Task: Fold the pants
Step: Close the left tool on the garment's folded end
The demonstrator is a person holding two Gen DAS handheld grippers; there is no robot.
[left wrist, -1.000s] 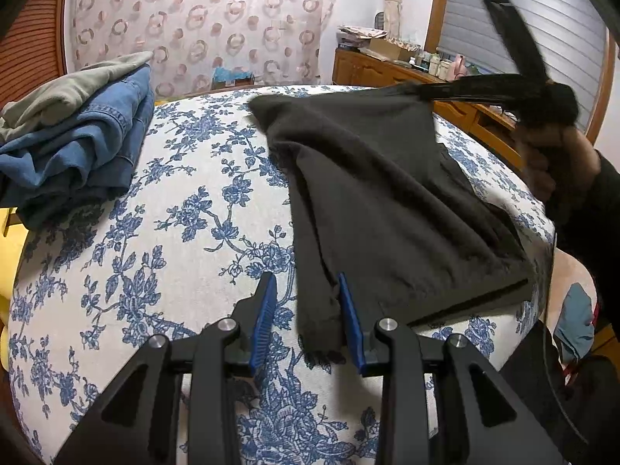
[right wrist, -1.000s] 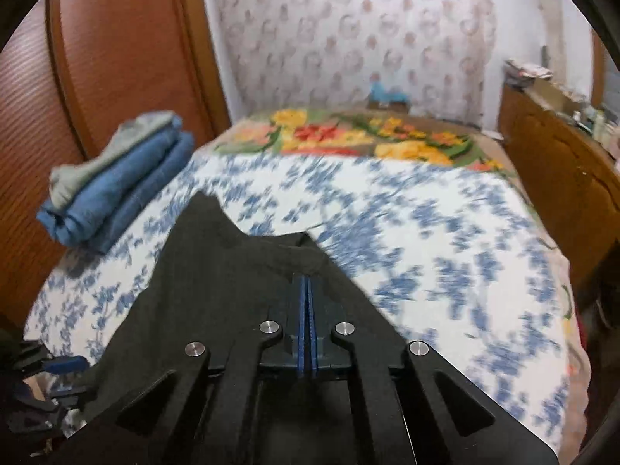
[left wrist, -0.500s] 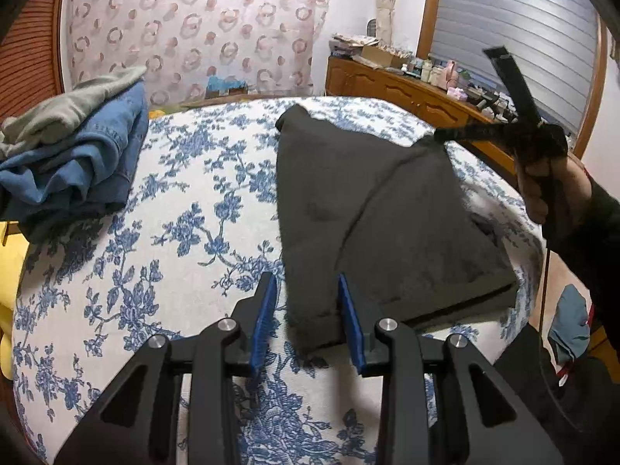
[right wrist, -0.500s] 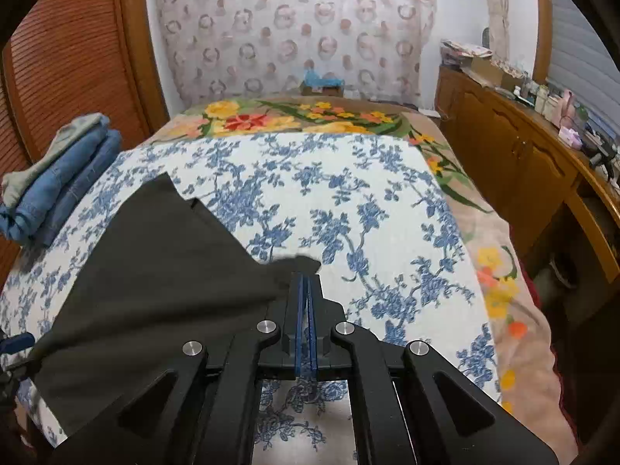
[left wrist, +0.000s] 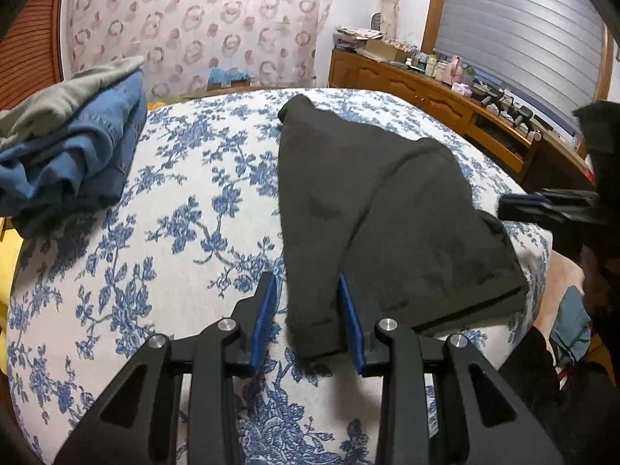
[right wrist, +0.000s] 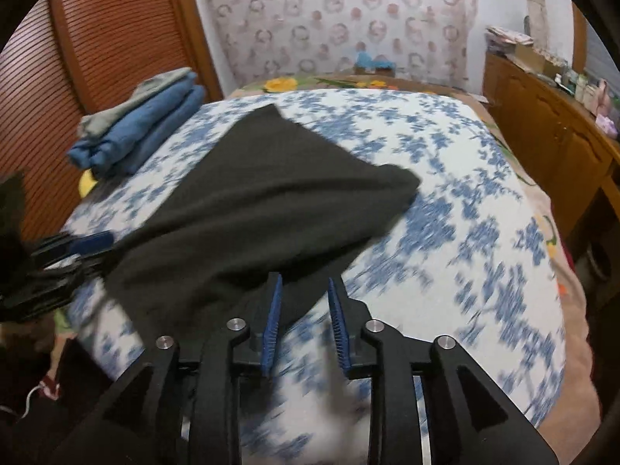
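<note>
The dark pants (left wrist: pixel 387 201) lie folded on the blue-flowered bed (left wrist: pixel 174 232), narrowing toward the far end. My left gripper (left wrist: pixel 306 279) stands open low over the near left corner of the pants, and that corner lies loose between its blue pads. My right gripper (right wrist: pixel 304 279) is at the right edge of the pants (right wrist: pixel 271 201). Its jaws are opening, and the cloth's edge lies slack at their tips, not pressed. In the left wrist view the right gripper (left wrist: pixel 542 205) shows blurred at the far right. In the right wrist view the left gripper (right wrist: pixel 77 248) shows at the left edge.
A stack of folded clothes (left wrist: pixel 69 147), blue denim with a grey-green piece on top, sits at the bed's far left (right wrist: pixel 143 131). A wooden dresser (left wrist: pixel 445 97) with small items runs along the right wall. A slatted wooden door (right wrist: pixel 97 38) is behind the stack.
The right gripper carried the lifted pants layer across and down toward the near right edge, then opened off it. The cloth now lies flat. The left gripper stayed put.
</note>
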